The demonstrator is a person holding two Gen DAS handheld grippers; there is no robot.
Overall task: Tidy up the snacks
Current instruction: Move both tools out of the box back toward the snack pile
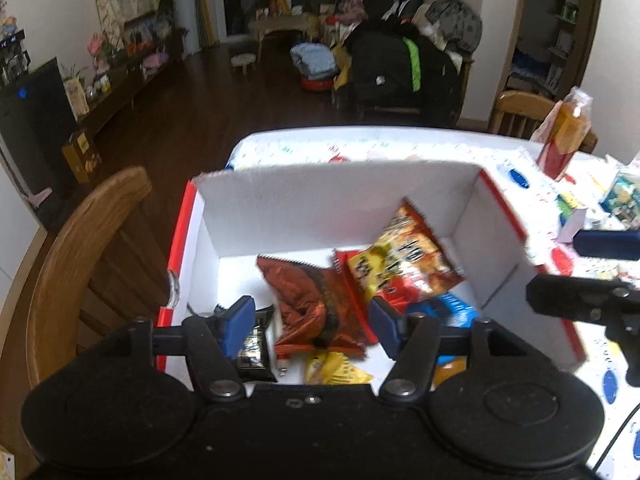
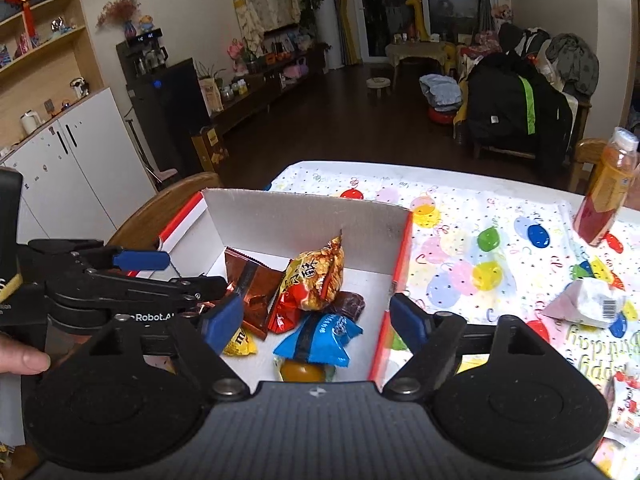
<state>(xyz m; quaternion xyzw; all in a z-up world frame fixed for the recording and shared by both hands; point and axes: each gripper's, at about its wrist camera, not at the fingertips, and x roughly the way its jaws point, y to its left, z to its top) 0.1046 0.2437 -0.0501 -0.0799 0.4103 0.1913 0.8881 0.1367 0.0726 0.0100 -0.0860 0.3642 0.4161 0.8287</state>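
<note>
My left gripper (image 1: 310, 326) hangs over the near end of the white box (image 1: 340, 196), jaws spread and empty, above the brown packet (image 1: 316, 304). The red-and-yellow packet (image 1: 404, 264) leans toward the box's right wall, with a blue packet (image 2: 318, 338) near its right front corner. My right gripper (image 2: 316, 320) straddles that right wall, also spread and empty. I judge we're between loads: next comes the white wrapped snack (image 2: 588, 302) near the table's right edge.

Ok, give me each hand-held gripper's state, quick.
Left hand-held gripper: open, holding nothing, over the snacks in the box.
Right hand-held gripper: open, holding nothing, at the box's right edge.
</note>
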